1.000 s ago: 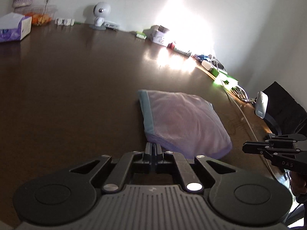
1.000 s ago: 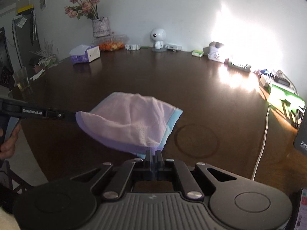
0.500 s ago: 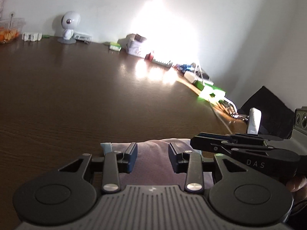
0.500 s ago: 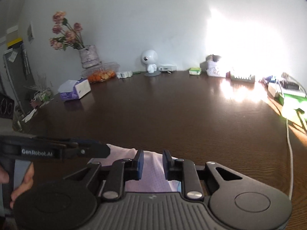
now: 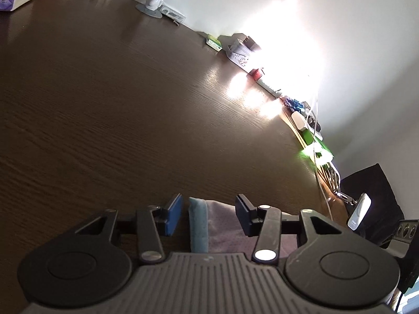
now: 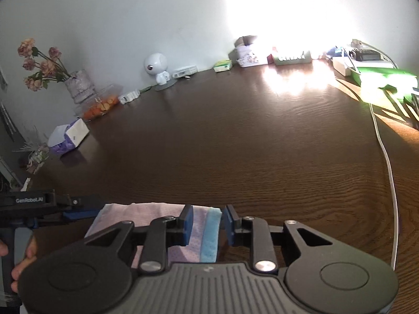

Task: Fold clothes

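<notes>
1. We saw the dark wooden table (image 6: 235, 144) spread wide and bare ahead of both grippers; its clutter kept to the far edge by the wall and to the right edge.
2. A white cable (image 6: 387, 162) ran along the right side, well apart from the work.
3. The folded lilac cloth (image 6: 146, 213) lay flat at the near edge, its long axis crosswise between the grippers, its blue hem (image 6: 210, 233) pointing away from us.
4. Our left gripper (image 5: 208, 216) stood with fingers apart, having just been opening, the hem loose between them.
5. Our right gripper (image 6: 208, 221) was likewise parted, just opened, straddling the cloth without pressing it.
</notes>
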Action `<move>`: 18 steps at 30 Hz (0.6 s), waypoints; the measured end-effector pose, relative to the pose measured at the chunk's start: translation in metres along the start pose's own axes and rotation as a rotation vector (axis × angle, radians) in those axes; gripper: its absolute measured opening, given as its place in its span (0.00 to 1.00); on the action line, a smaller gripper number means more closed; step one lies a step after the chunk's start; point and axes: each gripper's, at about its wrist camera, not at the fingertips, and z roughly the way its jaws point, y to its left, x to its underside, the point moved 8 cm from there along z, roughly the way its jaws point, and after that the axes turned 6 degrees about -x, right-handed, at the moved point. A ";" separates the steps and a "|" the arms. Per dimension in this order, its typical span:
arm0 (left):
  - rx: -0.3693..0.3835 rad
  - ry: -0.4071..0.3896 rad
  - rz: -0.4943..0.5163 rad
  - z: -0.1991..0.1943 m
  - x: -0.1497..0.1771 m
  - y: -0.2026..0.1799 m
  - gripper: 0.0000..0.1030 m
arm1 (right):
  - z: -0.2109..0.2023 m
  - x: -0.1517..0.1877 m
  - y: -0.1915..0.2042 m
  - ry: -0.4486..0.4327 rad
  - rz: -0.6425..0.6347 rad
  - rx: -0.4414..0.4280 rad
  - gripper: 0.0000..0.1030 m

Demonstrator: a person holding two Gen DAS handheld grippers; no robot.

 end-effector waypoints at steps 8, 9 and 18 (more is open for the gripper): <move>-0.046 -0.064 0.010 0.003 0.006 0.002 0.03 | 0.011 0.007 0.016 0.024 -0.130 0.056 0.00; -0.046 -0.076 0.002 0.002 0.006 0.004 0.03 | 0.010 0.006 0.014 0.017 -0.121 0.074 0.00; 0.055 -0.142 0.324 -0.067 0.044 -0.023 0.69 | -0.066 0.018 0.022 -0.064 -0.304 -0.058 0.30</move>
